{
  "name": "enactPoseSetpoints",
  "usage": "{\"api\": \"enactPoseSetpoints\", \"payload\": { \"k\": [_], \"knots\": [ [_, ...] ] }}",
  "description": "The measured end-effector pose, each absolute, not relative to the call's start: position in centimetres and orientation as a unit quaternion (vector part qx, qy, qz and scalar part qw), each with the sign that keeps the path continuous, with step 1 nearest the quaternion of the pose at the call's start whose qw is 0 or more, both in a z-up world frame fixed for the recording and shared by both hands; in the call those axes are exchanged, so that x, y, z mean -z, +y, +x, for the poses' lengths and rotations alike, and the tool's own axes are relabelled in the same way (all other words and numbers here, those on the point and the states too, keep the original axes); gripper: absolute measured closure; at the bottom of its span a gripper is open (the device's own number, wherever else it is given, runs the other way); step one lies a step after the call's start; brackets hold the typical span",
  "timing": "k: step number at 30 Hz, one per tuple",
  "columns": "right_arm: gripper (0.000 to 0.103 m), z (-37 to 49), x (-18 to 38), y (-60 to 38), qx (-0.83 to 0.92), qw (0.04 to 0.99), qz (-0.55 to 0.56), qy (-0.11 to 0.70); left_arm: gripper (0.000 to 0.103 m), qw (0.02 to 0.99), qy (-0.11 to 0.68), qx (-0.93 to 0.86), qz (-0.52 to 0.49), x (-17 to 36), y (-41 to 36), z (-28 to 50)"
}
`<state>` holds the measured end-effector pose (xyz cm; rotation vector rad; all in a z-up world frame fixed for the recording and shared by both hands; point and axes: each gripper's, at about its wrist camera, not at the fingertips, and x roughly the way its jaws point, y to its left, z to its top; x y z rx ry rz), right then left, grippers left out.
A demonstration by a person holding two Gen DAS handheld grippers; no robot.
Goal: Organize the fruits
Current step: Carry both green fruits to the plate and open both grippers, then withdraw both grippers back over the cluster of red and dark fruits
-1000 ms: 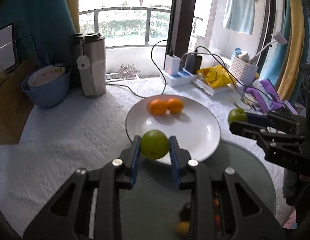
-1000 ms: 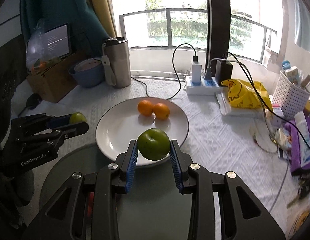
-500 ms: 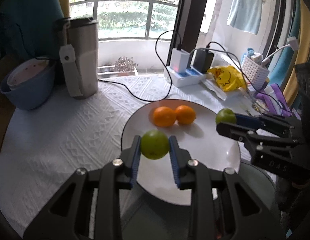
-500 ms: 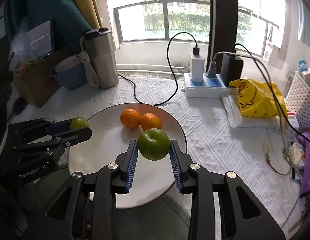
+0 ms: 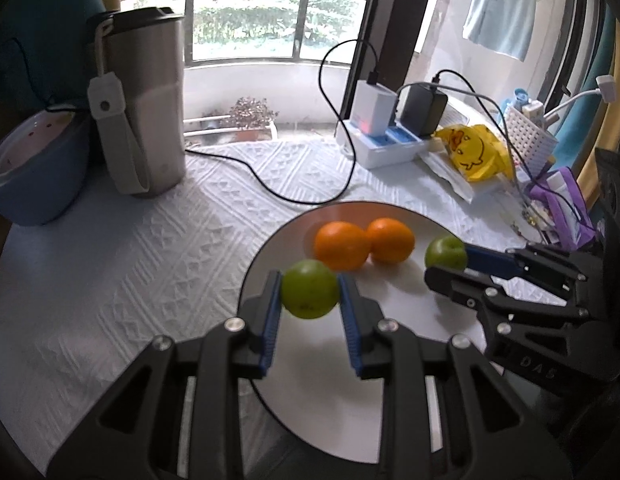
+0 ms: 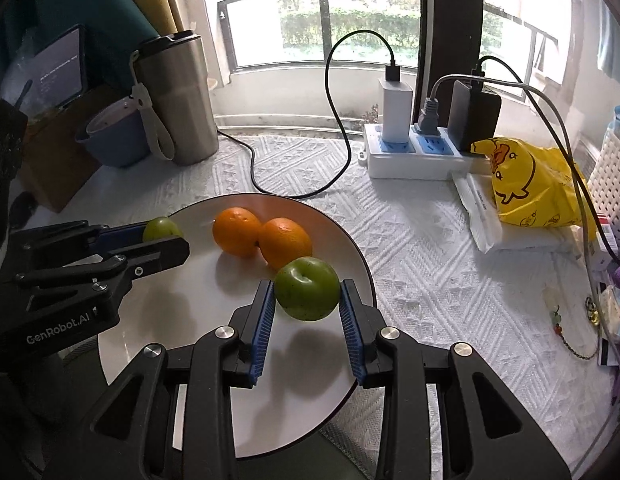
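Observation:
Two oranges (image 5: 341,245) (image 5: 391,240) lie side by side on a white plate (image 5: 390,300). My left gripper (image 5: 309,278) holds a green fruit (image 5: 309,298) between its blue pads, just above the plate's left part and in front of the oranges. Its jaws are opening, but the pads still touch the fruit. My right gripper (image 6: 307,286) is shut on a second green fruit (image 6: 306,296) over the plate (image 6: 169,320), close to the right orange (image 6: 285,242). Each wrist view shows the other gripper from the side, left gripper (image 6: 167,236) and right gripper (image 5: 446,261).
A steel tumbler (image 5: 145,108) and a blue bowl (image 5: 33,176) stand at the back left. A power strip (image 5: 384,148) with chargers sits behind the plate, its black cable (image 5: 269,188) trailing over the white cloth. A yellow bag (image 5: 470,152) and white basket (image 5: 530,140) crowd the right.
Both grippers have moved forward and down with their green fruits, from the plate's near rim to just over the plate beside the oranges.

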<state>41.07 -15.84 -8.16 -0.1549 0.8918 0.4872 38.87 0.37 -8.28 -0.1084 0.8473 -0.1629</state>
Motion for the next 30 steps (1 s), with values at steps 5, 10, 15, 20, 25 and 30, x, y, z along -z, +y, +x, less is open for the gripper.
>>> {"api": "enactPoseSetpoints", "payload": {
  "k": [5,10,15,20,25,30],
  "knots": [
    [0.052,41.0,7.7,-16.2,-0.233,0.874,-0.068,0.421,0.057,0.909,0.402,0.085,-0.070,7.8,0.6,38.5],
    [0.051,40.3,6.6,-16.6,-0.230,0.879,-0.065,0.413,0.055,0.916,0.389,0.078,-0.067,6.7,0.5,37.2],
    [0.051,39.0,5.4,-16.9,-0.231,0.884,-0.066,0.401,0.051,0.921,0.376,0.071,-0.067,5.6,0.5,35.6],
    [0.051,37.6,4.5,-17.4,-0.231,0.887,-0.061,0.394,0.048,0.927,0.364,0.064,-0.066,4.6,0.5,33.6],
    [0.051,36.1,3.4,-17.7,-0.233,0.891,-0.058,0.384,0.048,0.931,0.353,0.061,-0.063,3.8,0.0,31.4],
    [0.051,34.5,2.4,-18.3,-0.234,0.896,-0.054,0.373,0.048,0.934,0.348,0.061,-0.058,3.3,-0.6,29.3]
  ]
}}
